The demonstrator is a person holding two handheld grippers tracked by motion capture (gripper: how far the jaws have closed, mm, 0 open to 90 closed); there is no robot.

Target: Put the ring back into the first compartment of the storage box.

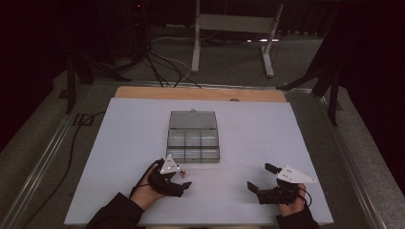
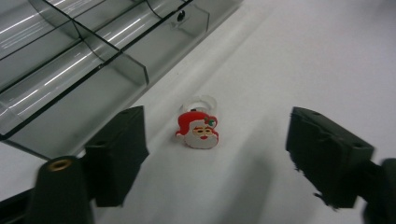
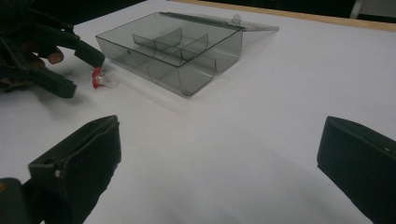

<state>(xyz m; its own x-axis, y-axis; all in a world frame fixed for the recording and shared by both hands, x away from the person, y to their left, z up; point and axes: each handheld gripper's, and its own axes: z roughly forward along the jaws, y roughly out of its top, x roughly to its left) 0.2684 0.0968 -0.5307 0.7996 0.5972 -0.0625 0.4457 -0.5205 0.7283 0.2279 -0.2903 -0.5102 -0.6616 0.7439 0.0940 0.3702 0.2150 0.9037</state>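
A small Santa-face ring with a clear band lies flat on the white board, just in front of a clear compartment box. My left gripper is open, one jaw on each side of the ring, touching nothing. In the high view the left gripper sits near the box's front edge with the ring between its jaws. My right gripper stands open and empty at the front right. The right gripper view shows the right gripper, the box and the ring beside the left gripper's fingers.
The box's lid lies open flat behind it; its compartments look empty. The white board covers a wooden table whose edge shows at the back. Cables and a stand's legs lie on the floor beyond.
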